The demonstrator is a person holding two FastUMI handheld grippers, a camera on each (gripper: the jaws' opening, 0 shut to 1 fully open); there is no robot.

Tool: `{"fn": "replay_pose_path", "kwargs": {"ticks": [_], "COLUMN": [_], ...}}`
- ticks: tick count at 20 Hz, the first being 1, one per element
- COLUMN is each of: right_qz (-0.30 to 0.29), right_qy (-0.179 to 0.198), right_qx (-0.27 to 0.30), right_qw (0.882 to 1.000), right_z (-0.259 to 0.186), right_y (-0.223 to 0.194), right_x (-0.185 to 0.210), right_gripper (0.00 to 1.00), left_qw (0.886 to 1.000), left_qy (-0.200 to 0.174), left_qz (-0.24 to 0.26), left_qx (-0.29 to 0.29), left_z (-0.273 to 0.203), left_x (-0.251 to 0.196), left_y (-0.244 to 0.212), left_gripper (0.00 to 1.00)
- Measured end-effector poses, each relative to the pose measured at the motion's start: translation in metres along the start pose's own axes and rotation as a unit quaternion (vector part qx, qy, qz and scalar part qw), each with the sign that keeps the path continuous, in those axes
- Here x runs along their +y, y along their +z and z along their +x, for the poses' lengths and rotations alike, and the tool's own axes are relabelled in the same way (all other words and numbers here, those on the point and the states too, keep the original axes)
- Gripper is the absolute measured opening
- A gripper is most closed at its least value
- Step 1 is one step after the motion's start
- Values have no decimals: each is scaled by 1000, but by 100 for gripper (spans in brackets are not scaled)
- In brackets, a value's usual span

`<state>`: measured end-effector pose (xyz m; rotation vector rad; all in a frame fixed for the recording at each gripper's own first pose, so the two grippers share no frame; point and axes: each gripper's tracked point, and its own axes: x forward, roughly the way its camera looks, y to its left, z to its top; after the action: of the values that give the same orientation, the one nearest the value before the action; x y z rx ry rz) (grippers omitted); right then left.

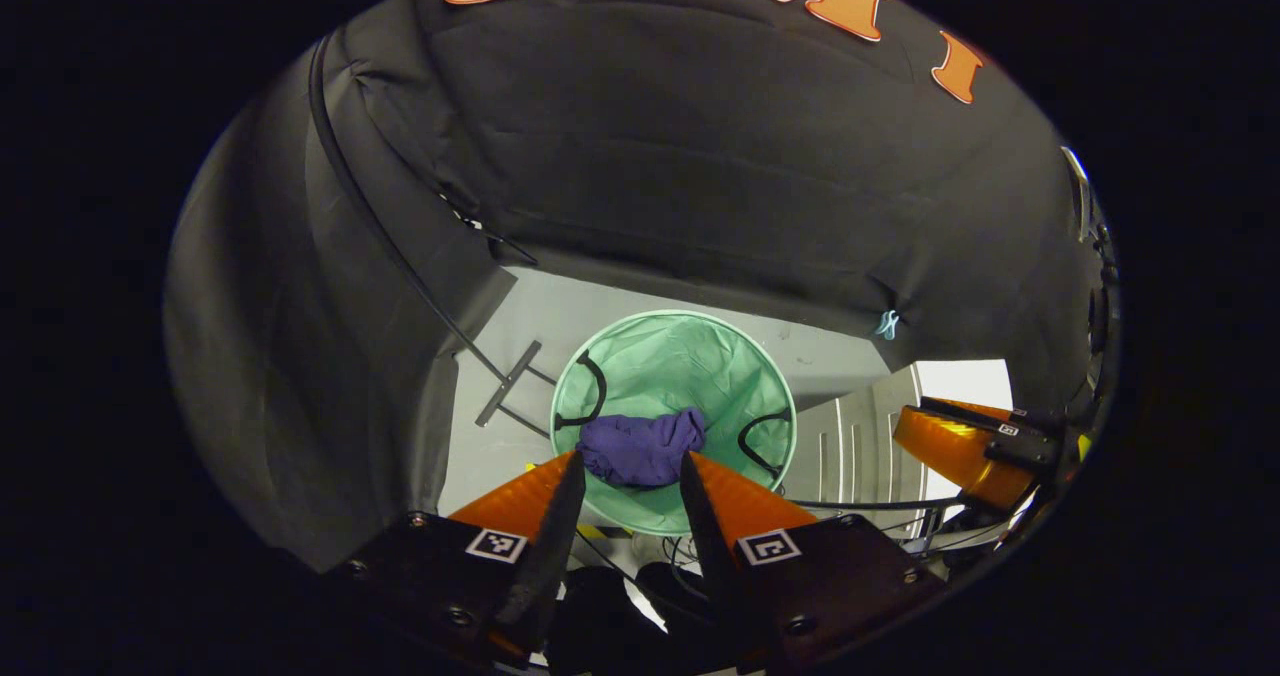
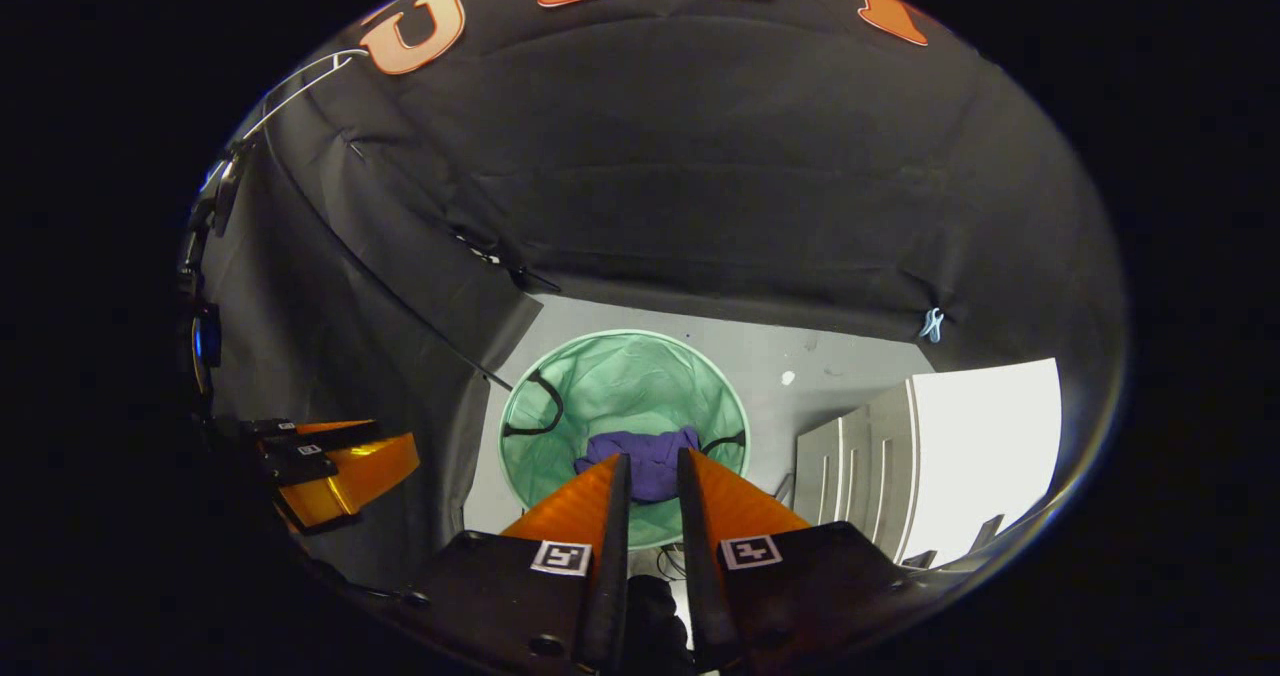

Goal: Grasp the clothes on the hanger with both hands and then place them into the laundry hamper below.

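In the left gripper view I look down over my left gripper (image 1: 632,468); its two fingers stand wide apart with nothing between them; below them sits the round green laundry hamper (image 1: 700,356) on a pale floor (image 1: 540,306); a crumpled purple garment (image 1: 642,446) lies inside the hamper, against its near wall; two black handles (image 1: 590,396) curve along the hamper's inner sides, one on each side of the garment; a thin dark stand foot (image 1: 507,383) lies on the floor just left of the hamper; a grey slatted panel (image 1: 860,446) stands to the right of the hamper; farther right of the hamper my right gripper (image 1: 965,441) pokes in at the edge, and from here I cannot tell how its fingers stand.

In the right gripper view I look down over my right gripper (image 2: 652,468); its fingers leave a narrow gap and hold nothing; the hamper (image 2: 620,376) lies below them on the floor (image 2: 800,356); the purple garment (image 2: 640,456) rests inside at the hamper's near side, partly hidden behind the fingertips; the grey panel (image 2: 860,456) stands right of the hamper; well to the left of the hamper my left gripper (image 2: 340,461) shows from the side against the dark cloth.
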<state>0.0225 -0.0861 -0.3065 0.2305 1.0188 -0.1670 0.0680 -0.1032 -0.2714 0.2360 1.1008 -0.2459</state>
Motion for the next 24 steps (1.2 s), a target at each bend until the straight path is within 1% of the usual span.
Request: {"fn": "replay_pose_path", "kwargs": {"ticks": [1,3,4,5,6,7,8,9,10,11,14,16,19,21,22,24], "right_qz": [-3,-10,-14,-17,-21,-24,-22,-20,-20,-19,-12,-6,-1,2,-10,-15], "right_qy": [6,7,4,4,3,8,9,7,3,-2,-2,-9,-14,-24,-34,-38], "right_qx": [-1,-5,-9,-13,-16,-13,-15,-17,-25,-33,-51,-63,-90,-128,-142,-178], "right_qw": [1000,1000,1000,1000,1000,1000,1000,1000,999,999,999,998,996,991,989,983], "right_z": [-4,-7,-10,-14,-17,-20,-26,-28,-32,-36,-49,-64,-87,-113,-125,-154], "right_y": [-3,-5,-4,-5,-5,-5,-11,-9,-7,-4,0,3,12,28,32,40], "right_x": [5,3,3,3,4,7,10,11,12,13,27,33,49,60,62,72], "right_gripper": [35,58,60,59,72,84,96,98,90,99,99,99,98,98,98,99], "left_qw": [1000,1000,1000,999,999,999,998,998,998,998,997,996,992,988,986,982], "left_qy": [4,11,12,16,16,17,14,12,13,15,10,18,15,12,14,13], "left_qz": [-2,-9,-14,-20,-27,-35,-42,-46,-47,-47,-46,-39,-53,-60,-60,-51], "left_qx": [-1,-9,-17,-23,-28,-32,-36,-40,-45,-47,-66,-82,-117,-140,-154,-179], "left_z": [-4,-14,-20,-24,-25,-29,-31,-35,-41,-46,-69,-85,-119,-144,-155,-184], "left_x": [2,12,16,20,23,24,26,27,33,38,50,66,84,96,102,114], "left_y": [0,1,-1,1,0,1,0,1,-2,-3,-5,-5,4,7,7,13], "left_gripper": [63,63,66,69,77,72,77,75,82,82,94,95,96,96,96,96]}}
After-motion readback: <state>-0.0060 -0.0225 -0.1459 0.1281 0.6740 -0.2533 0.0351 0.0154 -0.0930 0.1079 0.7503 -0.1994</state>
